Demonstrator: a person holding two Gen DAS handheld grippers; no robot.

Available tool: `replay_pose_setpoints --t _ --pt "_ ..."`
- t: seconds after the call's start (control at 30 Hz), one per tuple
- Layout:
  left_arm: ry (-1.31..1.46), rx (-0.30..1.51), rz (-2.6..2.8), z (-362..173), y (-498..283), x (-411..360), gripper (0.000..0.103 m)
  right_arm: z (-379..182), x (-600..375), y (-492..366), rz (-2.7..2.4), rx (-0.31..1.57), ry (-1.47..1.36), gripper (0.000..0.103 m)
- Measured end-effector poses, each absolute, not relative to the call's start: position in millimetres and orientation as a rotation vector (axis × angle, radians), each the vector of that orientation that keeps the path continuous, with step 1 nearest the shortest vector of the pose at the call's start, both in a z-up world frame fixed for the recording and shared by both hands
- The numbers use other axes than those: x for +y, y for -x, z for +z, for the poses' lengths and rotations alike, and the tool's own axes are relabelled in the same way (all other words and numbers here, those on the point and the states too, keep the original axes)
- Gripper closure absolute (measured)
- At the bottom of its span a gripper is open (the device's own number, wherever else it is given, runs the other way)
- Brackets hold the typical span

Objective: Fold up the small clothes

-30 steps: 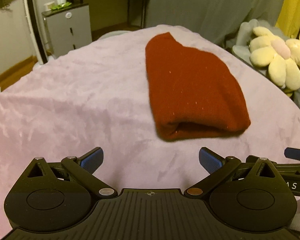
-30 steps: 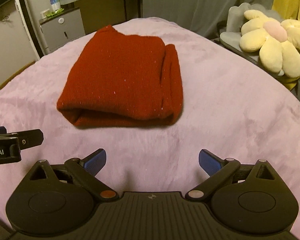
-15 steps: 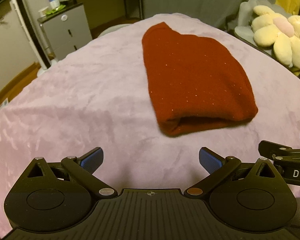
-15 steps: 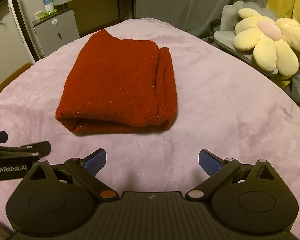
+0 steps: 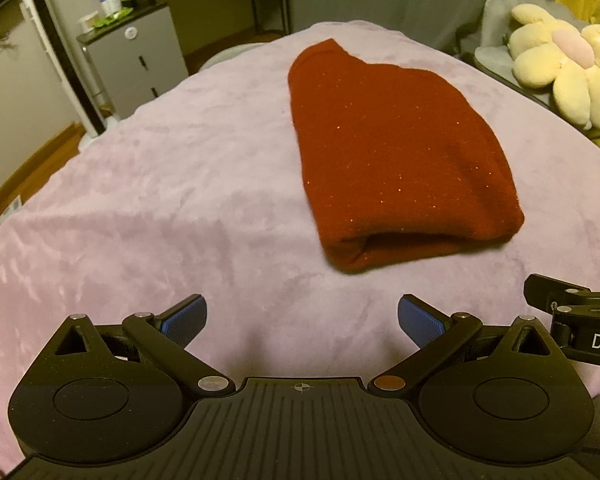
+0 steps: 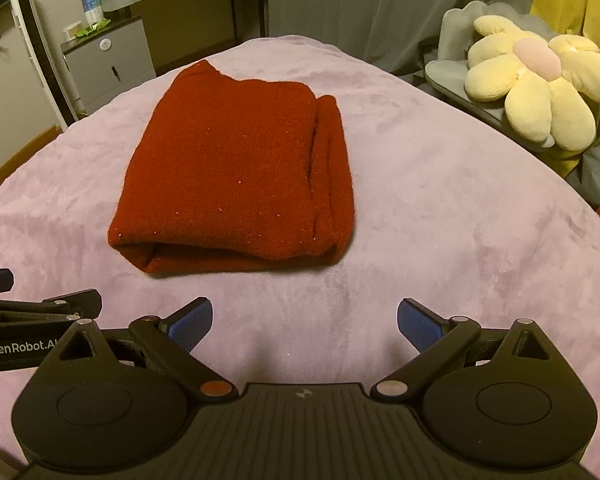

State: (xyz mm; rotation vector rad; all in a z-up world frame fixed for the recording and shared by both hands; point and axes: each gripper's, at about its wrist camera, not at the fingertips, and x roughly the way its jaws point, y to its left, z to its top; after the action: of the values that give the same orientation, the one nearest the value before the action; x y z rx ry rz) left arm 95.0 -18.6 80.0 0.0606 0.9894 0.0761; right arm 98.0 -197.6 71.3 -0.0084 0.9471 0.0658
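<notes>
Beside left claw, "GenRobot.AI" lettering

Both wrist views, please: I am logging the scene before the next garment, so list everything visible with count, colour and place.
Folded dark red knit garment: one, dark red, flat on the blanket ahead of both grippers, touching neither.
Plush lilac blanket: one, pale purple, covering the surface.
Flower-shaped plush cushion: one, pale yellow with pink centre, on a grey seat to the right.
Grey drawer cabinet: one, grey, back left, small items on top.
Grey curtain: one, behind the blanket.
Left gripper: one, black with blue pads, open, empty.
Right gripper: one, black with blue pads, open, empty.
</notes>
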Motion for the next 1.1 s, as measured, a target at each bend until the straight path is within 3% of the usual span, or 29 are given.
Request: replay_pose_setpoints --t 1.1 --pt "-0.079 1.001 0.072 74.8 -96.6 -21.6 0.0 69.4 -205.5 -96.6 0.06 0.94 -0.011 0.004"
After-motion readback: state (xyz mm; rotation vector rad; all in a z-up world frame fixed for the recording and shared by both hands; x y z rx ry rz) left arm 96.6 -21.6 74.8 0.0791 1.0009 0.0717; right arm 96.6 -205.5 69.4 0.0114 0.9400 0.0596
